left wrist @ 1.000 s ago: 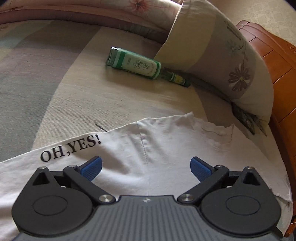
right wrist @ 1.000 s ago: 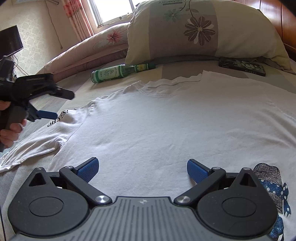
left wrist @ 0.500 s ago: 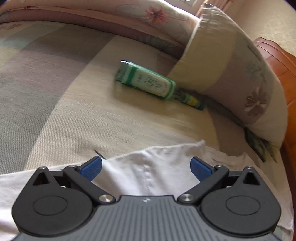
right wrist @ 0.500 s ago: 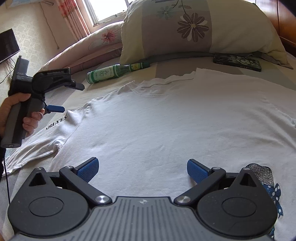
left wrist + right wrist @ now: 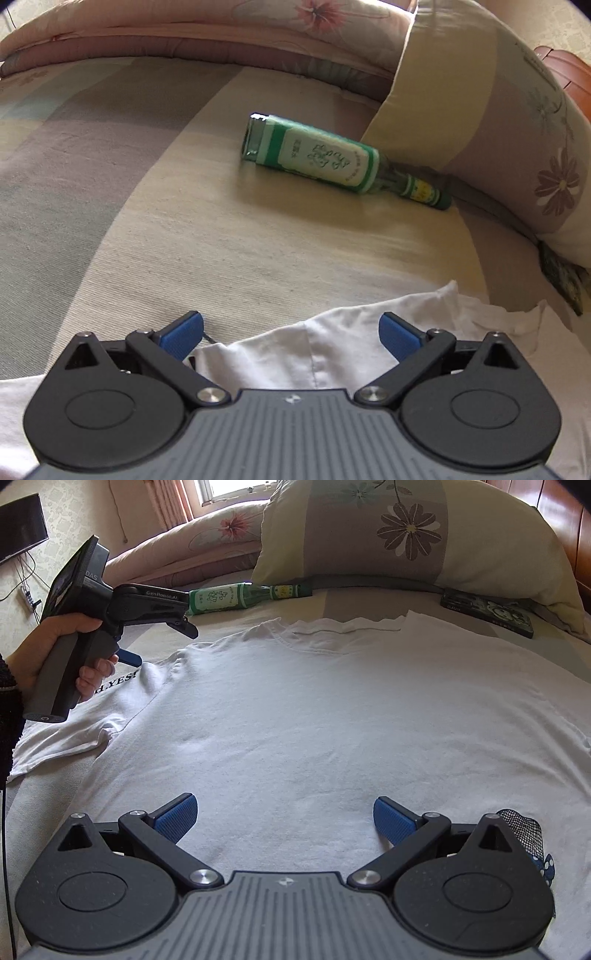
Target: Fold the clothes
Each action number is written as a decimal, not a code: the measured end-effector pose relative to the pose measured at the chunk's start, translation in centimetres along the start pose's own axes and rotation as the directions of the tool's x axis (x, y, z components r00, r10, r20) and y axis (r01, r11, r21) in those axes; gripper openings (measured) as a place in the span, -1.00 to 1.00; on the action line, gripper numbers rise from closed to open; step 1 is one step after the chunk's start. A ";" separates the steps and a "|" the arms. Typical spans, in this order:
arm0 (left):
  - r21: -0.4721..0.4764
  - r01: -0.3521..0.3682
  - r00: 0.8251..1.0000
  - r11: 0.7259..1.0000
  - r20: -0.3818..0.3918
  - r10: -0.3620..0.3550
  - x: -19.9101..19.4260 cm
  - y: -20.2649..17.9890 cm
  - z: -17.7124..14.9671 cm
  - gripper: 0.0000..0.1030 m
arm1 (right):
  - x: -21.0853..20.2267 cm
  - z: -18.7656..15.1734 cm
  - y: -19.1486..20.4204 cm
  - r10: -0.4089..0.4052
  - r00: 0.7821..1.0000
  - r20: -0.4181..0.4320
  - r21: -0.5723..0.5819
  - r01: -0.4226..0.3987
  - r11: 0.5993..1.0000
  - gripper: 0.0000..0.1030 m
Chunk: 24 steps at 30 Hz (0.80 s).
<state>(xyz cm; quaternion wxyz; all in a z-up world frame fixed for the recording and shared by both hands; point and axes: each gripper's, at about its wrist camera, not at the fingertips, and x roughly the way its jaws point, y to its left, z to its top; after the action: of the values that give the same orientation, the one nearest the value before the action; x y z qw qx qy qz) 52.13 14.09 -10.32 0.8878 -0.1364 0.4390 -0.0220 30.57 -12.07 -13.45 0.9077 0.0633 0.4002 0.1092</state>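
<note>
A white T-shirt [image 5: 314, 709] lies spread flat on the bed, its collar toward the pillow. Its left sleeve carries black lettering, and a dark printed figure shows at its lower right. My right gripper [image 5: 286, 818] hovers open over the lower middle of the shirt with nothing between its blue pads. In the left wrist view, the left gripper [image 5: 291, 332] is open above the shoulder edge of the T-shirt [image 5: 332, 350]. The right wrist view shows the left gripper [image 5: 164, 642] held by a hand above the lettered sleeve, apart from the cloth.
A green glass bottle [image 5: 325, 160] lies on its side on the striped bedsheet [image 5: 147, 221] near a floral pillow [image 5: 413, 535]. A dark flat case [image 5: 487, 611] rests beside the pillow. A rolled pink quilt [image 5: 184, 33] and a wooden headboard [image 5: 569, 74] bound the bed.
The left gripper has risen and moved toward the shoulder, so the sleeve lettering has dropped out of its view. The right gripper has stayed over the shirt, open throughout.
</note>
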 end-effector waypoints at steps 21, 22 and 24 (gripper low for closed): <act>0.143 0.091 0.994 0.986 -0.068 -0.082 0.0 -5.1 0.8 0.96 | -0.5 0.3 -1.4 0.056 0.998 0.003 0.072 -0.056 0.996 1.00; 0.169 0.084 0.995 0.982 -0.059 -0.075 -1.2 -4.9 0.7 0.96 | -0.6 0.4 -1.6 0.064 0.998 0.004 0.089 -0.064 0.994 1.00; 0.218 0.059 0.998 0.974 -0.039 -0.052 -3.6 -4.0 0.0 0.97 | -0.6 0.5 -2.2 0.081 0.997 0.005 0.122 -0.081 0.989 1.00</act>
<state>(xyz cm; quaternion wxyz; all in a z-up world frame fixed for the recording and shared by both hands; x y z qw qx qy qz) 50.22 10.82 -6.47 0.8892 -0.0496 0.4443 -0.0972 30.83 -14.37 -13.12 0.8971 0.1350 0.4030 0.1212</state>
